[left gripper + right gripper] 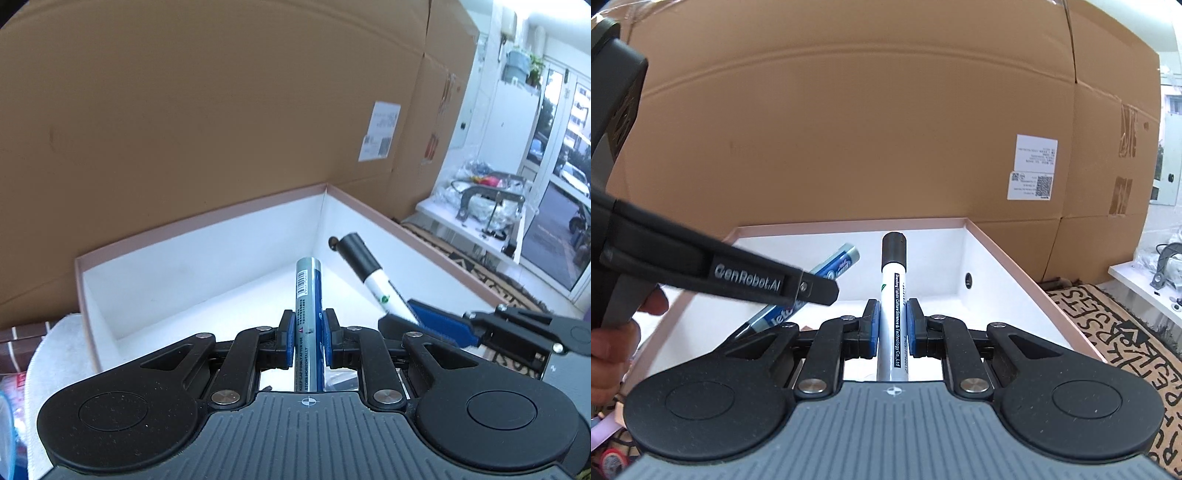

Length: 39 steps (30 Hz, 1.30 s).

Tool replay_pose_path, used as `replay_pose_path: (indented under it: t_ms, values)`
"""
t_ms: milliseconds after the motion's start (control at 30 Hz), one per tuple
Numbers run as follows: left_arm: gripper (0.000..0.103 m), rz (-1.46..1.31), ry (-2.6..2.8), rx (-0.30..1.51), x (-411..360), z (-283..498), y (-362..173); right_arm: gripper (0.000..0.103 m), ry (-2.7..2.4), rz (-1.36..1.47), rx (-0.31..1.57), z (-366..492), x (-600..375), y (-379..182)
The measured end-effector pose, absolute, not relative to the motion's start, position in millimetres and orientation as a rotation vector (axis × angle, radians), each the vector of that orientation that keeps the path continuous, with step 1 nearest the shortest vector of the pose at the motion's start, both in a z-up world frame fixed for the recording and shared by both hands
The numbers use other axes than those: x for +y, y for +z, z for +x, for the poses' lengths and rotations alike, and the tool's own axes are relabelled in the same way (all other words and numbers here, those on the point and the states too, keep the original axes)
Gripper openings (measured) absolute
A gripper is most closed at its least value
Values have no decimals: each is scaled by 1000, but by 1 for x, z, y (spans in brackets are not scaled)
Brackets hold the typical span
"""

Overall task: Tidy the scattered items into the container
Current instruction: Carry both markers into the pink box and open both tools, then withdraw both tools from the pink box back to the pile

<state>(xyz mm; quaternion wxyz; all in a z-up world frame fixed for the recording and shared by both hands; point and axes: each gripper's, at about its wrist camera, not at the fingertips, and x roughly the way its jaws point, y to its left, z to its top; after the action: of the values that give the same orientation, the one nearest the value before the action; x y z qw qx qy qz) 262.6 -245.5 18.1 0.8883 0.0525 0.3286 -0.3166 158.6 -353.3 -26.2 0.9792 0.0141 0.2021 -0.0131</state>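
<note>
Above the open white box (pixel 207 258) with the pink rim, both grippers are hovering with an item each. On the left, the left gripper (pixel 309 334) is pinching a blue-and-silver marker (pixel 308 295) across its barrel, its far end pointing toward the far wall of the box. On the right, the right gripper (pixel 891 325) is pinching a white whiteboard marker (pixel 894 295) at mid-barrel, its black cap (pixel 894 245) pointing at the far wall, where a small round hole (pixel 968 279) is showing. From the right wrist view, the blue marker is slanting in from the left, near the white one but apart from it.

Both markers are looking light, stiff and smooth-skinned, so I judge they could be slipping lengthwise if gripped loosely; the mid-barrel hold is suiting them, keeping them balanced. A large cardboard sheet (pixel 221 110) is standing behind the box. The box floor in view is looking bare, so a low release should be keeping the round barrels from rolling far.
</note>
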Motion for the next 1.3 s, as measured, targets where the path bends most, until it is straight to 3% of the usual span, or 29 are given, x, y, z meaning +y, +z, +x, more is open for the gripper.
replay_pose_path:
  t_ms: [100,133,167,200,233,267,400,467,533,733,933,1300]
  values:
    - [13,110,-654,692,-249,270,14,18,-32,27,424,168,-357,-31]
    - [35,110,-654,692,-250,272,13,18,-32,26,428,171,-358,-32]
    - [43,109,-649,686,-251,274,13,18,-31,25,430,174,-358,-33]
    - [73,106,-640,673,-250,274,14,20,-29,22,428,175,-357,-35]
    - [96,99,-626,648,-248,272,15,33,-29,15,420,175,-357,-35]
    - [102,90,-609,613,-245,269,16,40,-33,5,411,173,-356,-36]
    - [102,145,-597,535,-241,256,24,45,-62,-33,390,167,-353,-35]
    - [102,154,-597,524,-238,251,27,54,-73,-33,375,161,-351,-32]
    - [103,159,-593,519,-234,246,29,75,-81,-32,355,154,-349,-30]
    - [103,159,-577,521,-217,231,34,96,-79,-111,315,130,-329,-22]
    - [103,180,-537,511,-172,198,50,102,-68,-205,276,98,-304,-10]
    - [103,138,-323,412,-41,95,61,102,-14,-219,180,31,-257,12]
